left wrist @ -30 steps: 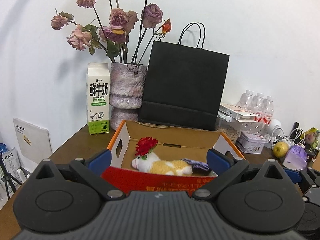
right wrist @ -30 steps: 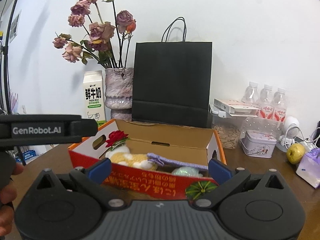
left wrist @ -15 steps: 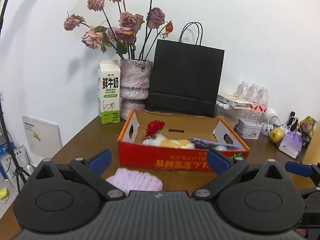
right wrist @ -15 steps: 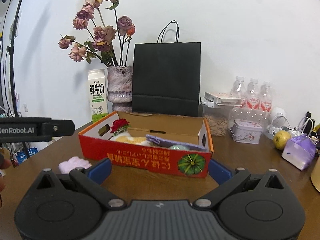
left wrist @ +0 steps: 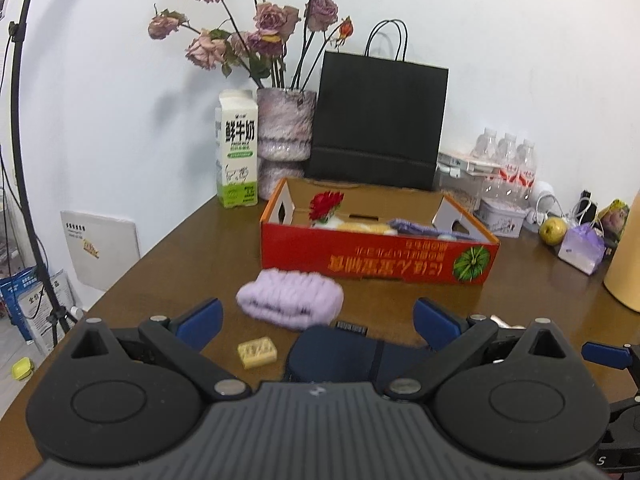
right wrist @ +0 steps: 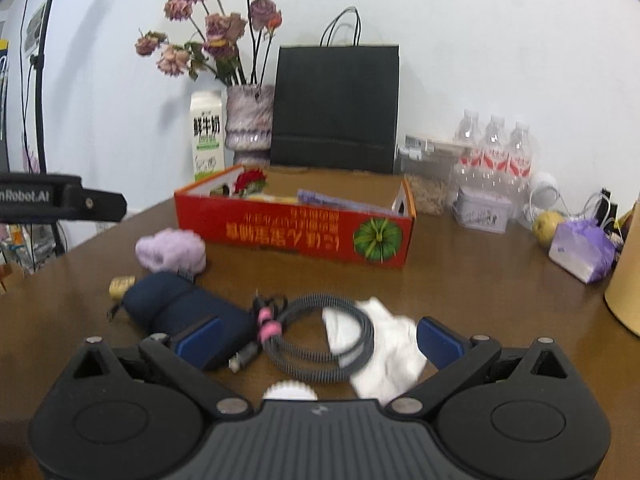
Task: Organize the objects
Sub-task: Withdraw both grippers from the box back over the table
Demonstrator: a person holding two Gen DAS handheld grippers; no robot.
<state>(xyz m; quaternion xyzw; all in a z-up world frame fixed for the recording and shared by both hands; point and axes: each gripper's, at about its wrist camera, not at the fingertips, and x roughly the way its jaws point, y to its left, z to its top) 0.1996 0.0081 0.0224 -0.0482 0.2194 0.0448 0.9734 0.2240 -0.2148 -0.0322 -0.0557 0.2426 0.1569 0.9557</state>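
A red cardboard box (left wrist: pixel 376 258) (right wrist: pixel 296 232) sits mid-table holding a plush toy with a red flower (left wrist: pixel 326 204) and a purple item. In front of it lie a fluffy lilac cloth (left wrist: pixel 290 298) (right wrist: pixel 172 250), a small yellow block (left wrist: pixel 257 352) (right wrist: pixel 122 285), a dark blue pouch (left wrist: pixel 340 354) (right wrist: pixel 184 312), a coiled grey cable (right wrist: pixel 320 336) and a crumpled white cloth (right wrist: pixel 384 356). My left gripper (left wrist: pixel 318 320) is open above the pouch, holding nothing. My right gripper (right wrist: pixel 318 338) is open over the cable and white cloth, holding nothing.
At the back stand a milk carton (left wrist: pixel 236 152), a vase of dried roses (left wrist: pixel 284 128), a black paper bag (left wrist: pixel 378 120), water bottles (right wrist: pixel 494 152), a tin (right wrist: pixel 484 210) and an apple (left wrist: pixel 553 231). A purple tissue pack (right wrist: pixel 582 250) lies right. The table's left edge (left wrist: pixel 120 280) drops off.
Both grippers have pulled back from the box and tilted downward. The lilac cloth, pouch, yellow block, cable and white cloth have come into view in front of the box.
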